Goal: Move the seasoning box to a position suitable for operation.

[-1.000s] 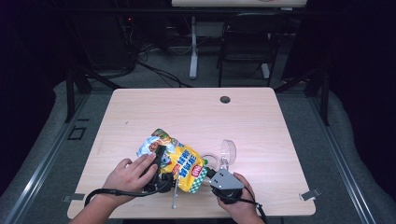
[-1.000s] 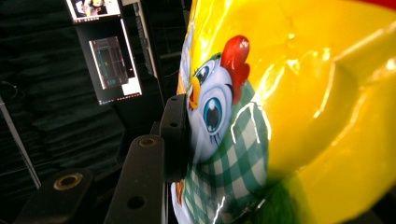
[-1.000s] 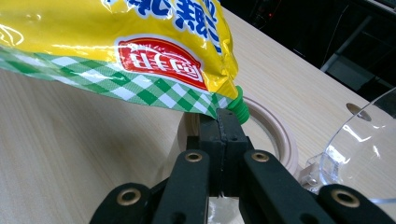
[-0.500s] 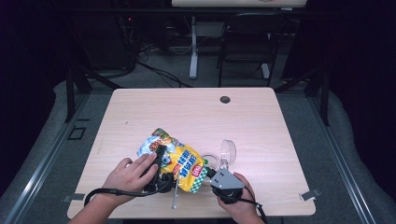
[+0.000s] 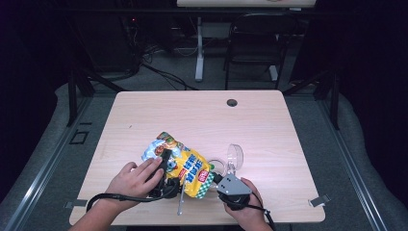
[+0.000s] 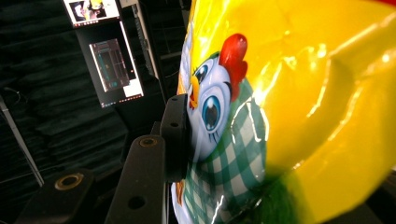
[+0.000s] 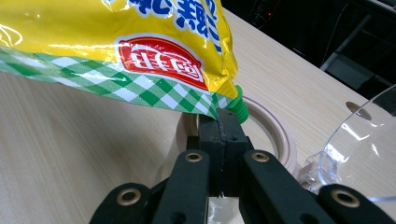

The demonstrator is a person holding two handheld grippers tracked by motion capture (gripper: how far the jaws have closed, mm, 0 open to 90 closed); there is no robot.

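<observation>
Yellow glossy snack bag (image 5: 180, 163) with a cartoon chicken and green check print sits between both grippers, near the front edge of the light wooden table (image 5: 269, 120). Right gripper (image 7: 226, 122): jaws pressed together, pinching the bag's green-checked corner right at the tips. Left gripper (image 5: 163, 166): jaws partly apart, clamped on the puffed body of the bag; one black pad presses flat against the chicken print in the left gripper view. Just past the right jaws lies a beige round ring (image 7: 275, 135), partly under the bag corner. Beside it, further off, a clear plastic container (image 5: 234, 155).
</observation>
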